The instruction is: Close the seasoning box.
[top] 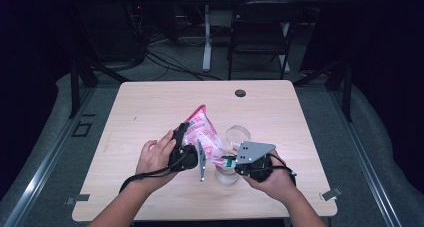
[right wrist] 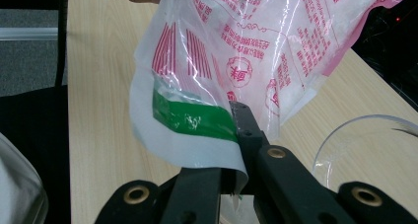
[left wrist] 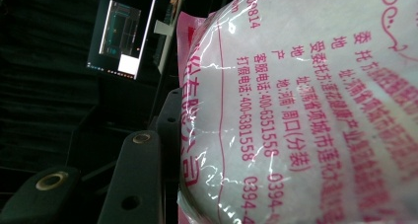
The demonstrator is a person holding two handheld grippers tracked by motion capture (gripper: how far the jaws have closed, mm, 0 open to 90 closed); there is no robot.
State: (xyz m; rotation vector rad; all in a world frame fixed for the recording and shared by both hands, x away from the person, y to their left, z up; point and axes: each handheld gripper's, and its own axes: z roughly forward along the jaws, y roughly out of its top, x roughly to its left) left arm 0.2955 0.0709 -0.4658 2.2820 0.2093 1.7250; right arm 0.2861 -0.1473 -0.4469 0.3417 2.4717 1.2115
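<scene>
A pink-and-white printed plastic bag [top: 205,132] of white contents hangs above the middle of the wooden table [top: 150,107], held between both grippers. My left gripper [top: 187,133] is shut on the bag's bulging body [left wrist: 305,110]; one black finger [left wrist: 140,179] presses its side and the other is hidden behind it. My right gripper [top: 227,162] is shut on the bag's lower corner [right wrist: 197,150], beside a strip of green tape [right wrist: 194,118]. The bag tilts with this corner lowest.
A clear cup [top: 238,135] stands just right of the bag, its rim [right wrist: 365,130] beside my right jaws. Another clear container [top: 226,176] sits under the right gripper. A black grommet [top: 240,93] lies at the table's far side; a folding chair [top: 262,32] stands behind.
</scene>
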